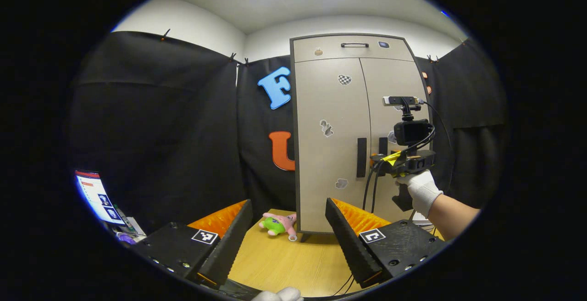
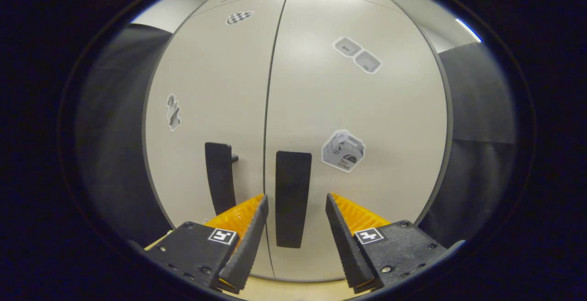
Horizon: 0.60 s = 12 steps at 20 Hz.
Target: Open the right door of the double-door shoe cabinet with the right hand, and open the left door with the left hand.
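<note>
Two doors of the shoe cabinet [image 1: 353, 131] are sitting closed, flush with each other along the centre seam, with a drawer front above them carrying a dark bar handle [image 1: 354, 44]. The cabinet is standing at the far edge of the desk [image 1: 284, 259], toward its right side, against the black cloth wall.

In the left gripper view, the left gripper [image 1: 289, 227] is hovering low over the near part of the desk, well apart from the cabinet, with its fingers spread wide and nothing between them. A pink and green plush toy [image 1: 279, 224] is lying on the desk just beside the cabinet's left front corner. A lit screen [image 1: 96, 196] is showing at the desk's left edge. Farther off, a white-gloved hand [image 1: 419, 190] is holding the right gripper [image 1: 383, 158] up against the door handles.

In the right gripper view, the right gripper [image 2: 293, 220] is pointing straight at the right door [image 2: 357, 131], its fingers standing wide on either side of the lower part of the right door's handle [image 2: 292, 197], not yet pressing on it. The left door's handle [image 2: 219, 177] is sitting just across the seam on the left door [image 2: 211, 108]. Stickers are dotting both doors, among them a checkered one [image 2: 240, 17] near the top of the left door.
</note>
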Motion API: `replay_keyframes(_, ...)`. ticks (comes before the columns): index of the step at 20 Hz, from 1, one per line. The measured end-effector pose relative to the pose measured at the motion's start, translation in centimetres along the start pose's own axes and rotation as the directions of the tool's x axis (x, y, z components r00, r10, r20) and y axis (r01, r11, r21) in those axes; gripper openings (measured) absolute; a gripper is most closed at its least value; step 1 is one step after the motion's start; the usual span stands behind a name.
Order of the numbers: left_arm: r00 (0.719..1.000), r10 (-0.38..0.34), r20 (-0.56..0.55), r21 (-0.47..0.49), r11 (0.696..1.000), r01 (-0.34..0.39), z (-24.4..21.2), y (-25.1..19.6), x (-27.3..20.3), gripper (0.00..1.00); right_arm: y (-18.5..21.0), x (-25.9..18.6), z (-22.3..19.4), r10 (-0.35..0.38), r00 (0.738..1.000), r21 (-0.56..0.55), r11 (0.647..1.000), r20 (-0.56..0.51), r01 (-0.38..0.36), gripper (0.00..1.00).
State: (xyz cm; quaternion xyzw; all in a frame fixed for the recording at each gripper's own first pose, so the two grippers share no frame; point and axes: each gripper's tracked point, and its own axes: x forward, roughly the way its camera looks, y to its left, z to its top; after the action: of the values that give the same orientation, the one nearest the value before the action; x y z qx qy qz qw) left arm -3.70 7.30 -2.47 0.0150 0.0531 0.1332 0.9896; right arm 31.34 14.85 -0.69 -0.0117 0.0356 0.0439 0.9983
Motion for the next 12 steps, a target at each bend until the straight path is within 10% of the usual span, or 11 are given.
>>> replay_keyframes(4,1.0,0.005,-0.006,-0.007,1.0,-0.005,0.1,0.0,0.5,0.96,0.5,0.9,-0.9,0.014,1.0,0.011,1.0,-0.017,-0.014,0.49)
replay_keyframes(12,1.0,-0.023,0.005,-0.014,1.0,0.023,0.8,-0.5,0.7,0.96,0.3,0.8,-1.2,0.035,0.999,0.014,0.999,-0.033,-0.034,0.29)
